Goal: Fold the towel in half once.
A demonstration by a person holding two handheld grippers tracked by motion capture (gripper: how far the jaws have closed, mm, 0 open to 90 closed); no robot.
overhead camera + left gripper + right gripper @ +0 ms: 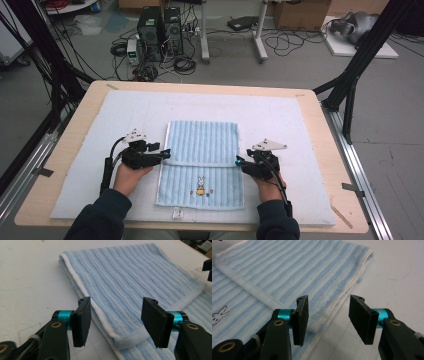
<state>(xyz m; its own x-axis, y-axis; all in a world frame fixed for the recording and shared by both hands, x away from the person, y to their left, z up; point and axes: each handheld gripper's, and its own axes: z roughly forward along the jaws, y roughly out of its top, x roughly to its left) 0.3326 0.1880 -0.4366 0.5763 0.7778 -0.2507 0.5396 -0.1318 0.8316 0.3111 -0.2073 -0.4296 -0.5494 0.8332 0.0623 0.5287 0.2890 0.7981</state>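
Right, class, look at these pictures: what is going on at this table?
A person is folding a light blue striped towel on a white mat, one gripper in each hand. The far part is already folded over the near part. The left gripper and right gripper sit at the two corners of the folded edge, jaws open and not yet gripping.

Blue striped towel [202,162] partly folded, flat on table centre.

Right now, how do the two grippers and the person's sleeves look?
Both the left gripper and the right gripper are black, each topped by a grey three-cornered plate, with flat black pads, turquoise collars and brass-coloured pins. A black cable trails from each. The sleeves are dark.
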